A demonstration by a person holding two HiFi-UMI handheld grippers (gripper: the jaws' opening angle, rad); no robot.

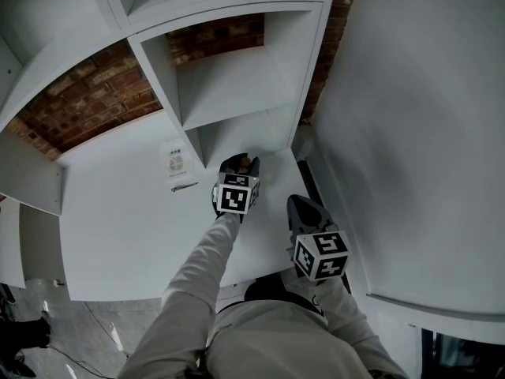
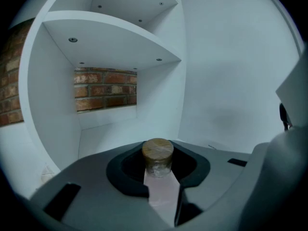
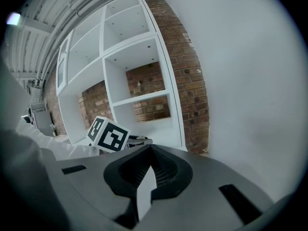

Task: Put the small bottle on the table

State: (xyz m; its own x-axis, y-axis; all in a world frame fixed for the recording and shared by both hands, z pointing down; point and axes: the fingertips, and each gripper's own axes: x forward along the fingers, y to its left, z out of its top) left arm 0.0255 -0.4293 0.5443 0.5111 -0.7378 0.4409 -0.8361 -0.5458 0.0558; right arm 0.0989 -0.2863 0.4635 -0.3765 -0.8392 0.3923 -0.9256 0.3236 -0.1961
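Bottle (image 2: 157, 154) mostly hidden between left gripper's (image 2: 159, 170) fingers (image 2: 120, 170).

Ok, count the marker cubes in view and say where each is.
2. One marker cube sits on the left gripper, which holds the small bottle; the other on the right gripper, nearer the person. None seems hidden.

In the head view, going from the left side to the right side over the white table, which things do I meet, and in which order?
printed card → left gripper, shut on the small bottle → right gripper
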